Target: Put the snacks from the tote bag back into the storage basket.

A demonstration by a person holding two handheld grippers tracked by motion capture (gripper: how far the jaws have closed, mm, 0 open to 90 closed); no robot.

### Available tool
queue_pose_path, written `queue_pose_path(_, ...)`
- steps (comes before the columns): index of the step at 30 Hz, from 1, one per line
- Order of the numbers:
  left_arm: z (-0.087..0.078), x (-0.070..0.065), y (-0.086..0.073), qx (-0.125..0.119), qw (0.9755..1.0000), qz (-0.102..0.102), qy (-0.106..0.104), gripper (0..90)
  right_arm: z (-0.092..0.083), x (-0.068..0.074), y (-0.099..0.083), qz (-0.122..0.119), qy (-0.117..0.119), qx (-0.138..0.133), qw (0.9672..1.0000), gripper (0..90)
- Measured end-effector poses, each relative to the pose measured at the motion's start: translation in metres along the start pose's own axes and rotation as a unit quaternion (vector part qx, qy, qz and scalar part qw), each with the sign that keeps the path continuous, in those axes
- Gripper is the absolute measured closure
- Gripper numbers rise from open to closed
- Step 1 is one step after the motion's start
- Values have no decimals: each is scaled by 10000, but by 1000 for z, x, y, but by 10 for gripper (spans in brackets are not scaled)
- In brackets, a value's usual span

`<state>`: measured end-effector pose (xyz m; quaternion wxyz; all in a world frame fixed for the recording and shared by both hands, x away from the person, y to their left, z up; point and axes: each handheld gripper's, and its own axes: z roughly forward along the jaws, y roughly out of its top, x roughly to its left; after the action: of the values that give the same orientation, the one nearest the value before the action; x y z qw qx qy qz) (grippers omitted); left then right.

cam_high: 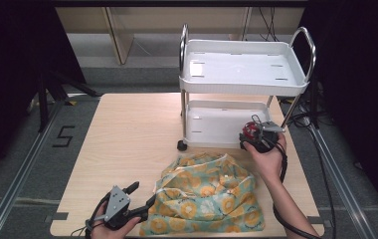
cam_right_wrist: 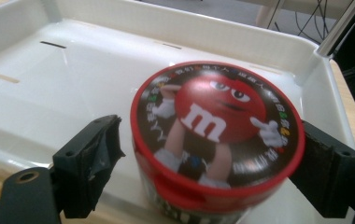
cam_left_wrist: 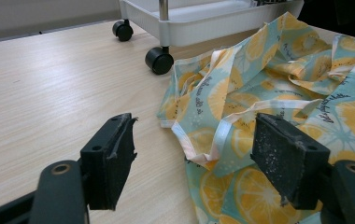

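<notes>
My right hand-held gripper (cam_right_wrist: pixel 199 154) has its jaws around a round candy tub (cam_right_wrist: pixel 215 140) with a red lid, one jaw at each side, held over the lower tray (cam_right_wrist: pixel 73 70) of the white cart (cam_high: pixel 244 74). My left hand-held gripper (cam_left_wrist: pixel 199 158) rests open, gripping nothing, on the bench (cam_high: pixel 127 134) at the near edge of the crumpled lemon-print cloth (cam_high: pixel 209 196).

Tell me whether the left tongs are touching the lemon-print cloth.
Cannot tell. In the left gripper view the left tongs stand open, one jaw over bare table, the other in front of the lemon-print cloth; no contact or gap shows plainly.
</notes>
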<state>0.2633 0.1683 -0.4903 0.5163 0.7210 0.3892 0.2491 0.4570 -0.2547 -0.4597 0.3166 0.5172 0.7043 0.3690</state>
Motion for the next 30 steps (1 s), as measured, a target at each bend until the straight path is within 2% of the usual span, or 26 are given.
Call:
queue_pose_path(6,0,0,0,25,10000,11,15,290,-7,2,-1,4,60,75,10000,164)
queue_pose_path(8,0,0,0,1,10000,-33,13,290,-9,2,-2,-44,21,62,10000,164)
queue_pose_path(9,0,0,0,-6,10000,-33,20,290,-11,2,-2,9,49,74,10000,164)
queue_pose_path(10,0,0,0,14,10000,0,10,290,-12,1,-2,-59,48,119,9999,164)
queue_pose_path(12,0,0,0,17,10000,12,13,290,-16,2,-3,-39,6,152,9999,164)
queue_pose_path(13,0,0,0,-3,10000,8,-4,290,-17,2,-4,-73,18,68,9999,163)
queue_pose_path(14,0,0,0,-39,10000,-15,-7,290,-20,2,-4,-64,91,113,9999,163)
queue_pose_path(15,-1,-1,0,2,10000,-62,61,290,-20,2,-4,-93,44,47,9999,163)
queue_pose_path(16,-1,-1,0,15,10000,-59,68,290,-23,3,-4,-50,50,56,10000,163)
queue_pose_path(18,-1,-1,0,9,10000,-58,67,290,-26,2,-4,-117,117,48,9999,163)
queue_pose_path(19,-1,-1,0,7,10000,-56,66,290,-28,3,-5,-92,59,21,9999,163)
queue_pose_path(21,-1,-1,1,25,10000,2,58,290,-31,3,-5,-135,91,57,9999,163)
queue_pose_path(22,-1,-1,1,22,10000,-37,77,290,-33,4,-6,-56,93,47,9999,163)
queue_pose_path(23,-1,-1,1,22,10000,-24,74,290,-32,2,-7,-163,126,27,9998,164)
queue_pose_path(24,-2,-1,1,22,10000,-21,76,290,-34,2,-8,-170,138,20,9998,165)
queue_pose_path(26,-1,0,0,-25,10000,-35,34,290,-40,5,-9,65,165,137,9997,166)
queue_pose_path(27,-1,0,0,-25,10000,-32,32,290,-41,3,-9,-44,188,84,9998,167)
queue_pose_path(29,-2,-1,1,27,10000,-23,83,290,-45,4,-11,87,232,67,9997,170)
queue_pose_path(30,-2,-1,1,27,10000,-27,82,290,-46,3,-12,44,204,51,9998,172)
